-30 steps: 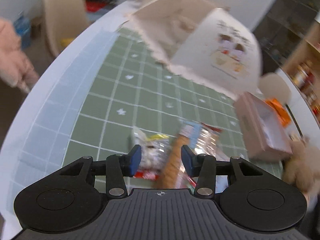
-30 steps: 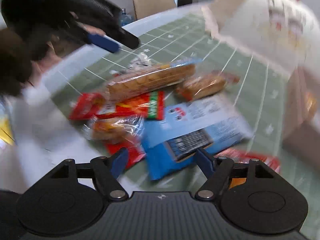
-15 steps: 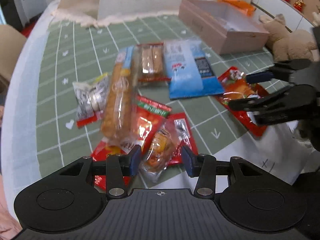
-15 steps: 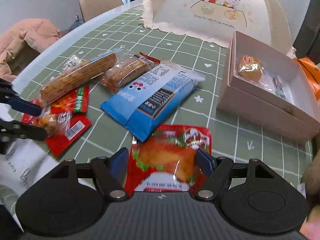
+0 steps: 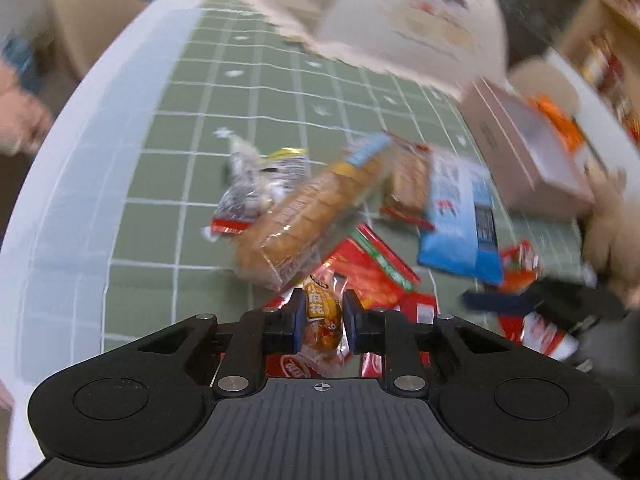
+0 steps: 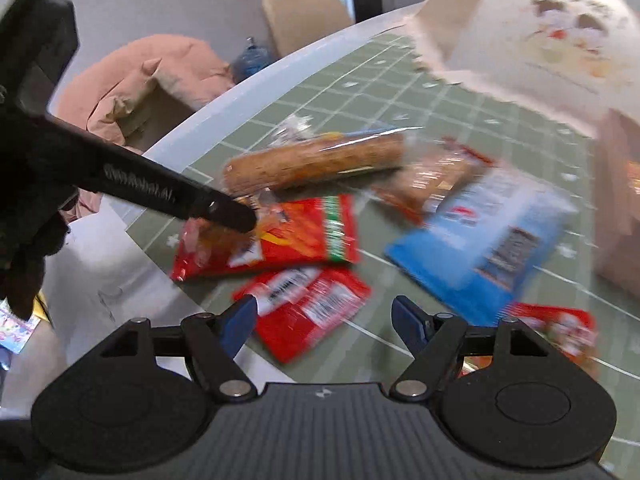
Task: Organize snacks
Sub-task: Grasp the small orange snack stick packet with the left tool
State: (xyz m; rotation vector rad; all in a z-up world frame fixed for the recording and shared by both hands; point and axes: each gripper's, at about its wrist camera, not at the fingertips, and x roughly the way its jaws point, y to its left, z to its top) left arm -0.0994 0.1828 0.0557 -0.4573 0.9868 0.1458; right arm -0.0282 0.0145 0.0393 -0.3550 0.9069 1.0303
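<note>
Mat (image 5: 168, 184): dull green, white grid lines, small white marks. Table (image 5: 80, 152): white. Big packet (image 6: 492, 240): blue with white panel. Two wrappers (image 6: 308, 236), (image 6: 308, 312): red, one green-striped. Biscuit pack (image 5: 308, 216): clear, golden-brown inside. Small packet (image 5: 322, 320): orange-yellow. Box (image 5: 516, 152): pale pink.
</note>
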